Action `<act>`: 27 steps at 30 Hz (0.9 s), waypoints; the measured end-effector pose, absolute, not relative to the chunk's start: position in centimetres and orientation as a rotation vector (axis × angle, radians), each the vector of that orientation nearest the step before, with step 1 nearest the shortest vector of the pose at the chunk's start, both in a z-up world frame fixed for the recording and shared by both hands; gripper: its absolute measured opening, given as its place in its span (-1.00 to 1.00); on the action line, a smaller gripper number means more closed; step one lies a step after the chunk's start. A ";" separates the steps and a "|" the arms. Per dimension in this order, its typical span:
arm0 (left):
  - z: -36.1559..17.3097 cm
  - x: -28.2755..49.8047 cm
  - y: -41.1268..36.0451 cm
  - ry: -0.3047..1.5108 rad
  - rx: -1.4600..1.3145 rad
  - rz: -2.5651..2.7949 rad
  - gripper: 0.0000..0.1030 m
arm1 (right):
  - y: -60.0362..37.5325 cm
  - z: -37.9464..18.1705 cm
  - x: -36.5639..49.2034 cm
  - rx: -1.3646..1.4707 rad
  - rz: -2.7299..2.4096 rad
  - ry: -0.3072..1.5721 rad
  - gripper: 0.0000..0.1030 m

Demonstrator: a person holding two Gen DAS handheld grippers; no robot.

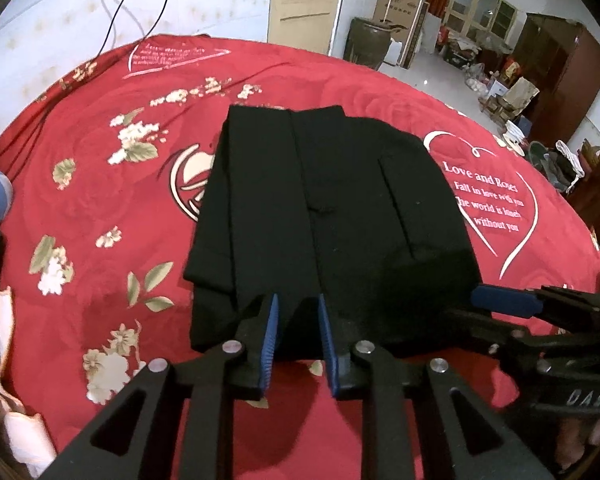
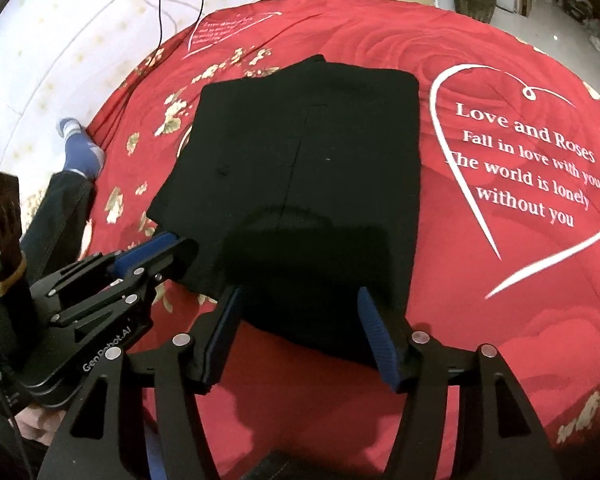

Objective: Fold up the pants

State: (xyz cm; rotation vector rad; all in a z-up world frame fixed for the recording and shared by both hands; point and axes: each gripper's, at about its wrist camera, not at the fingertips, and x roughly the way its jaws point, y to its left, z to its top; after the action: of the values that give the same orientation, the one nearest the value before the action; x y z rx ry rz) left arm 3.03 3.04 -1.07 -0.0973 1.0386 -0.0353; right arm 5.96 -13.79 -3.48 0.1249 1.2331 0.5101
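Note:
Black pants (image 1: 320, 216) lie folded into a compact stack on the red bedspread (image 1: 100, 208); they also show in the right wrist view (image 2: 300, 168). My left gripper (image 1: 298, 304) hovers at the stack's near edge with its blue pads a small gap apart, holding nothing. My right gripper (image 2: 300, 300) is open wide over the near edge of the pants, empty. The right gripper's blue pad shows at the right in the left wrist view (image 1: 504, 300). The left gripper shows at the left in the right wrist view (image 2: 148, 256).
The red bedspread has a white heart with text (image 2: 532, 160) right of the pants and flower prints on the left. A person's foot in a blue sock (image 2: 80, 152) stands by the bed's left edge. Cables (image 2: 168, 4) hang over the far side. Furniture and clutter (image 1: 500, 60) fill the room beyond.

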 end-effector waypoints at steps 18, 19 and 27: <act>-0.9 7.4 9.4 0.974 -0.241 -0.005 -0.01 | -17.5 -2.5 10.4 0.262 0.449 1.189 0.17; -1.4 7.8 9.6 0.985 -0.248 -0.007 -0.01 | -17.5 -2.9 10.8 0.268 0.447 1.196 0.17; -3.8 10.3 9.8 0.983 -0.289 -0.093 0.35 | -17.1 -5.8 14.1 0.324 0.499 1.208 0.17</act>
State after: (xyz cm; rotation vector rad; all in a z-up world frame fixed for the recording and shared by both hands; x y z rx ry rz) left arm 10.25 9.80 -3.79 -0.2886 0.9827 -0.0926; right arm 14.05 -17.07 -5.84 0.3242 1.2082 0.4985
